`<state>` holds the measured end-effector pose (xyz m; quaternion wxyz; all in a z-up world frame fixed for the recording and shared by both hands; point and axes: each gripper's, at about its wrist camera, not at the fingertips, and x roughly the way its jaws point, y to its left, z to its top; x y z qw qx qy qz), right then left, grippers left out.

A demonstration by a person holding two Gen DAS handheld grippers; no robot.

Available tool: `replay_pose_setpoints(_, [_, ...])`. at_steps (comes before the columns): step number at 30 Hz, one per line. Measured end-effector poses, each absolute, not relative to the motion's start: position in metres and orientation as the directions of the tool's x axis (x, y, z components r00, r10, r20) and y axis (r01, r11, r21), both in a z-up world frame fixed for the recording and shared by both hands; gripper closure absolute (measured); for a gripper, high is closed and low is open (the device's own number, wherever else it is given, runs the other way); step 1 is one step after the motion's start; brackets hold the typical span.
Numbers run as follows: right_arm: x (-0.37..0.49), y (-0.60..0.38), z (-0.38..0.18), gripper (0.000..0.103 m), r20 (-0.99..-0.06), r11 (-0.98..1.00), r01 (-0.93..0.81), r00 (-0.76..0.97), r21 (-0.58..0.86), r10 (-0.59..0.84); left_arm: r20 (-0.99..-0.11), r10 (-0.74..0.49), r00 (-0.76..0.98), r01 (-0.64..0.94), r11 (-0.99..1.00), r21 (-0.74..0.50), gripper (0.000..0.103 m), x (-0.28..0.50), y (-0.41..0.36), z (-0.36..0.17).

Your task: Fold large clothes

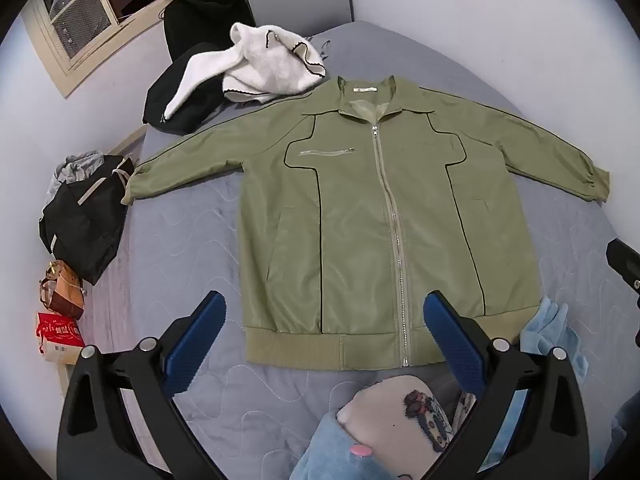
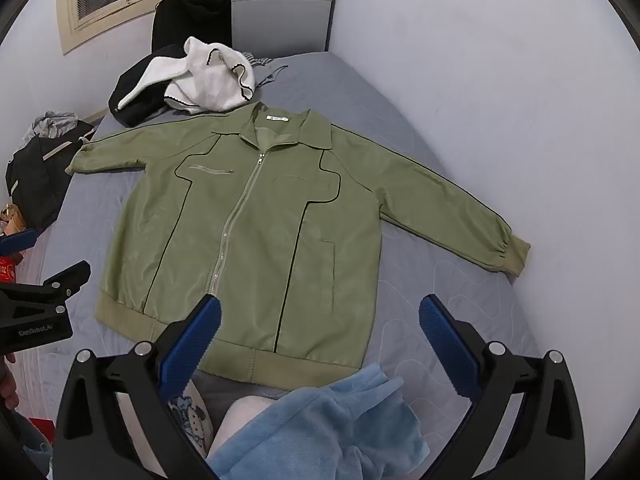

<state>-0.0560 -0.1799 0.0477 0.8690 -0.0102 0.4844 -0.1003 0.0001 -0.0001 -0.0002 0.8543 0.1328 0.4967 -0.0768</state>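
An olive jacket (image 1: pixel 360 220) is seen laid flat and zipped on a grey bed (image 1: pixel 180 240), sleeves spread, no fold yet begun. The left gripper (image 1: pixel 324 320) and right gripper (image 2: pixel 320 320) are held apart and empty above its hem. A sleeve cuff is likely to be taken first; the right cuff (image 2: pixel 508 252) lies against the wall, and heaped clothes (image 1: pixel 272 68) crowd the collar.
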Motion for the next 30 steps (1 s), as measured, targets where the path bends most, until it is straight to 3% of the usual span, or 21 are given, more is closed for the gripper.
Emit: replay_pose_setpoints(30, [-0.0532,-0.1747,0.0461,0.005,-0.841,0.981,0.15,0.509,-0.123,-0.183,-0.868,-0.013,0.497,0.257,0.957,0.133,0.006,0.003,0.0024,0.0041])
